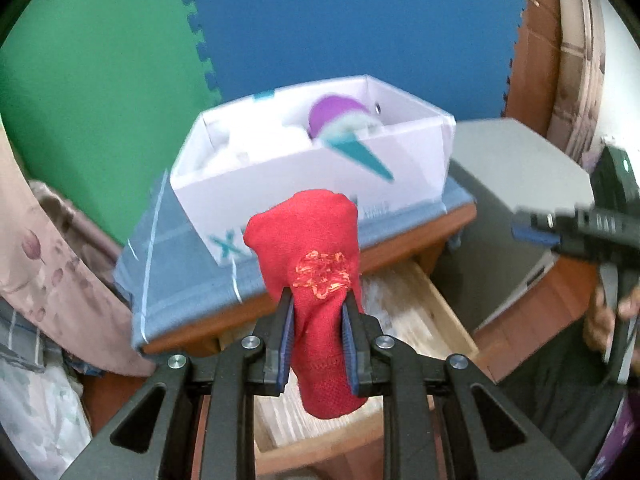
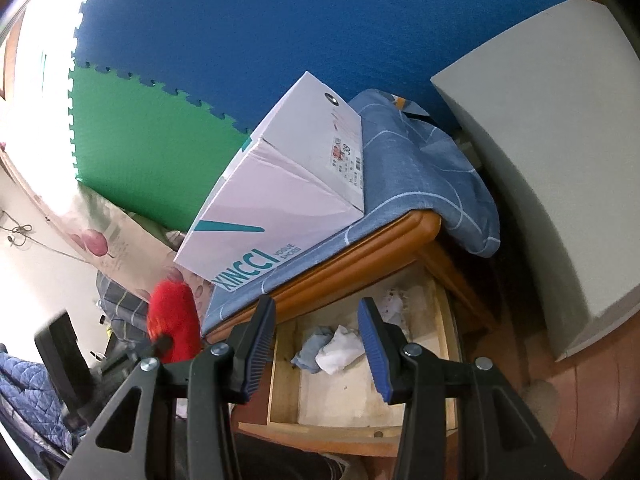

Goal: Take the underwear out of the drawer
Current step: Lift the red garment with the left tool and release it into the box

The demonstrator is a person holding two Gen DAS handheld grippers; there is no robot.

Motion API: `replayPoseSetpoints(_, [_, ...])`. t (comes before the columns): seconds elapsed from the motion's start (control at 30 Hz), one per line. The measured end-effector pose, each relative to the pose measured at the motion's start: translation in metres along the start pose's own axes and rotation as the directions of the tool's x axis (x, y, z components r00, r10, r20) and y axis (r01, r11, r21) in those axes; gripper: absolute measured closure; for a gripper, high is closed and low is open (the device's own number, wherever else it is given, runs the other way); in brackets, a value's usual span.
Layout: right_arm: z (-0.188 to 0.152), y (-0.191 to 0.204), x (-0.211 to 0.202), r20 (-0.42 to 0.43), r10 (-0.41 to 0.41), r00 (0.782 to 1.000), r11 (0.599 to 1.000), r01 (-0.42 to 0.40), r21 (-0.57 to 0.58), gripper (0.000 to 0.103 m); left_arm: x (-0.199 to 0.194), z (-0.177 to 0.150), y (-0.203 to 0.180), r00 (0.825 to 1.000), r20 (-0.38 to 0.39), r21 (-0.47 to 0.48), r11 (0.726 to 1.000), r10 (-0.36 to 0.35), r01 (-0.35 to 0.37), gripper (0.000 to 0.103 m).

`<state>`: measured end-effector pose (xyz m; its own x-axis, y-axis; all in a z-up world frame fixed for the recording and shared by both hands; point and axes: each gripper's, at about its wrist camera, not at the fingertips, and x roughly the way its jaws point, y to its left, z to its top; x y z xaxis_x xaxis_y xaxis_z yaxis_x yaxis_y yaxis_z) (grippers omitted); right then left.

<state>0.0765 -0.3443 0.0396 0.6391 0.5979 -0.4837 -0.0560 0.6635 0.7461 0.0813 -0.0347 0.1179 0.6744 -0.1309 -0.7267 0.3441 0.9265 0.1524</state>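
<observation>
Bedding in pink floral fabric (image 1: 36, 264) lies heaped at the far left, beside a wooden nightstand. Draped over the nightstand's top is a blue cloth (image 1: 180, 280), and a white shoebox (image 1: 312, 172) stands open on it, probably as the place to drop what comes out. In the middle, the left gripper (image 1: 318, 304) has its jaws narrowed onto a piece of red underwear (image 1: 316, 264), pinched at its waist so the fabric bunches above and hangs below the pads. It is held in the air above the open wooden drawer (image 2: 356, 392), already clear of it. In the drawer, light blue and white garments (image 2: 332, 348) remain crumpled together. The right gripper (image 2: 316, 344) hovers over them with jaws partly apart and nothing between them, seemingly placed to reach in next. A grey cabinet (image 2: 540, 168) stands at the right.
</observation>
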Motion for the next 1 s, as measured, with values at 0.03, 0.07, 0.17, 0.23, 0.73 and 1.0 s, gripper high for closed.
replayPoseSetpoints(0.03, [0.000, 0.000, 0.000, -0.001, 0.001, 1.000, 1.000, -0.001, -0.002, 0.060, -0.001, 0.007, 0.002, 1.000, 0.010, -0.004, 1.000, 0.009, -0.008, 0.084])
replayPoseSetpoints(0.07, [0.000, 0.000, 0.000, -0.003, 0.001, 1.000, 1.000, -0.001, -0.002, 0.060, -0.001, 0.018, 0.004, 1.000, 0.024, -0.010, 1.000, 0.012, -0.012, 0.084])
replayPoseSetpoints(0.17, [0.000, -0.001, 0.001, -0.005, 0.002, 1.000, 1.000, -0.002, 0.001, 0.060, 0.004, 0.040, 0.011, 0.998, 0.052, -0.022, 0.999, 0.038, -0.037, 0.084])
replayPoseSetpoints(0.23, [0.000, -0.001, 0.000, -0.005, 0.006, 1.000, 1.000, -0.006, 0.003, 0.060, 0.009, 0.055, 0.018, 0.997, 0.063, -0.039, 0.998, 0.047, -0.044, 0.083])
replayPoseSetpoints(0.73, [-0.001, 0.001, 0.012, -0.043, 0.009, 0.999, 1.000, -0.010, -0.013, 0.060, 0.058, 0.127, 0.041, 0.984, 0.111, -0.063, 0.989, 0.143, -0.136, 0.081])
replayPoseSetpoints(1.0, [-0.001, 0.001, 0.015, -0.055, 0.007, 0.998, 1.000, -0.007, -0.014, 0.060, 0.093, 0.141, 0.063, 0.983, 0.057, -0.090, 0.982, 0.172, -0.167, 0.081])
